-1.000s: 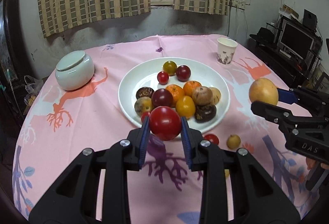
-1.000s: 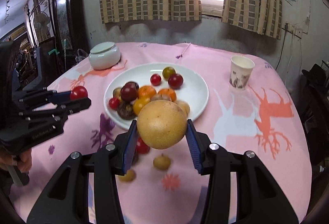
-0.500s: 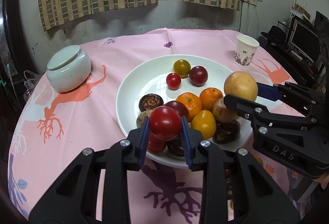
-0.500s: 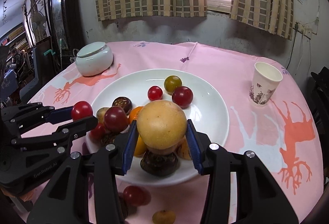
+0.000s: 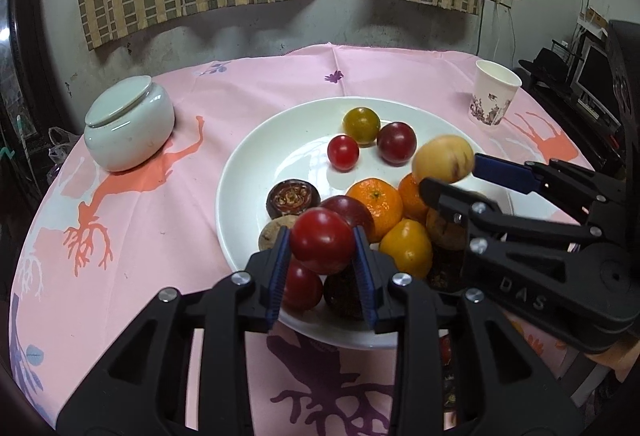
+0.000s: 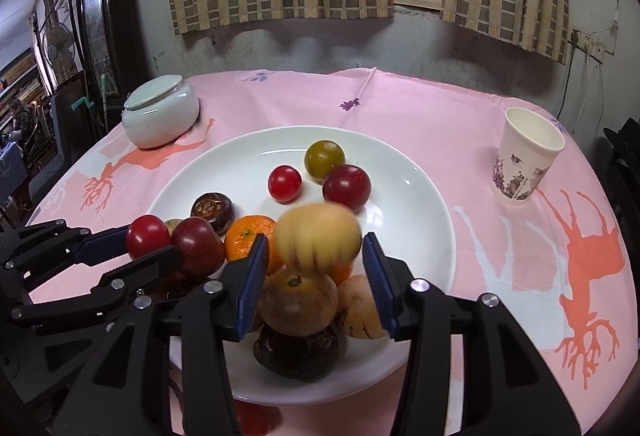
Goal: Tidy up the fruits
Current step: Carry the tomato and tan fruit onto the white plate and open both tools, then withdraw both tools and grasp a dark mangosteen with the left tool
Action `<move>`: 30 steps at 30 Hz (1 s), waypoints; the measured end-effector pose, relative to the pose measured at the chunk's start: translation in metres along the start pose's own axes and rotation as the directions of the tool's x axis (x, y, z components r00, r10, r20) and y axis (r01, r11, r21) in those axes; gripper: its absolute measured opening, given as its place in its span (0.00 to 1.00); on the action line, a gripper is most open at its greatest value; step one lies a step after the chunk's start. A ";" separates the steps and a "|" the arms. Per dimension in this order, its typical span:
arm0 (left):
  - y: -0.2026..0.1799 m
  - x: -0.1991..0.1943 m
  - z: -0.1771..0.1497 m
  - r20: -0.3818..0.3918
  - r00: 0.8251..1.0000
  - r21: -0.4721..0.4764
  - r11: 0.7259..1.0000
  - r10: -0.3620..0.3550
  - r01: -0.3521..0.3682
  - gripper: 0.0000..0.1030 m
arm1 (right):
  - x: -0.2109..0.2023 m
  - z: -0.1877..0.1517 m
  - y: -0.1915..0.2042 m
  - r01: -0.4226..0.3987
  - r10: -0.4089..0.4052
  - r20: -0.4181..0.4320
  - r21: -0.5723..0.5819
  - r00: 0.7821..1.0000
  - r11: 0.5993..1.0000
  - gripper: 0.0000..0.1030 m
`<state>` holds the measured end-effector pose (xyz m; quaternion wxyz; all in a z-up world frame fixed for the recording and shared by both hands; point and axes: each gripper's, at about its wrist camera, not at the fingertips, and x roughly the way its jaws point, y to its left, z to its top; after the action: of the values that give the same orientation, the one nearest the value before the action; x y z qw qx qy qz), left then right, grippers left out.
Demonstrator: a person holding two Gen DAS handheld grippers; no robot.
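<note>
A white plate (image 5: pixel 256 155) (image 6: pixel 416 220) on the pink cloth holds several tomatoes, oranges and dark fruits. My left gripper (image 5: pixel 322 252) is shut on a red tomato (image 5: pixel 322 244), held over the plate's near rim; it also shows in the right wrist view (image 6: pixel 147 236). My right gripper (image 6: pixel 314 268) is open over the piled fruit. A yellow pear (image 6: pixel 318 238) (image 5: pixel 442 159) is blurred just beyond the fingertips, free of the pads (image 6: pixel 252 276).
A pale lidded jar (image 5: pixel 129 123) stands at back left. A paper cup (image 5: pixel 494 93) (image 6: pixel 528 155) stands at back right. Small fruits lie on the cloth below the plate's near rim (image 6: pixel 252 420). Wall and curtains lie behind the table.
Both grippers moved forward over the plate. My right gripper opened and the yellow pear left its pads, dropping toward the fruit pile. The left still holds the tomato.
</note>
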<state>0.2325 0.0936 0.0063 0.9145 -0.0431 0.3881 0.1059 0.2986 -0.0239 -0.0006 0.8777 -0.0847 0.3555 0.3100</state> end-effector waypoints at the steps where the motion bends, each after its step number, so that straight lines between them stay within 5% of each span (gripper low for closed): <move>1: 0.002 0.001 0.001 0.000 1.000 -0.014 1.000 0.003 -0.003 0.40 | -0.001 0.000 -0.001 0.012 -0.012 0.003 0.007 1.000 1.000 0.58; 9: 0.007 -0.007 -0.003 -0.007 1.000 -0.034 0.999 0.000 0.000 0.56 | -0.026 -0.007 -0.012 -0.022 0.021 0.020 0.044 1.000 0.999 0.59; 14: 0.010 -0.027 -0.010 0.010 1.000 -0.040 0.999 -0.003 0.004 0.60 | -0.044 -0.021 -0.017 -0.036 0.035 0.012 0.073 0.999 0.997 0.60; 16: 0.010 -0.039 -0.014 0.019 1.000 -0.038 0.999 -0.001 0.002 0.62 | -0.052 -0.028 -0.020 -0.037 0.036 0.013 0.091 0.999 0.995 0.68; 30: -0.017 -0.090 -0.068 0.024 0.999 0.027 0.999 -0.041 0.040 0.73 | -0.122 -0.089 -0.017 -0.043 0.044 -0.004 0.114 0.999 0.993 0.68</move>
<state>0.1278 0.0513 0.0234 0.9216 -0.0376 0.3773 0.0829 0.1897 -0.1294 0.0156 0.8729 -0.0279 0.3773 0.3081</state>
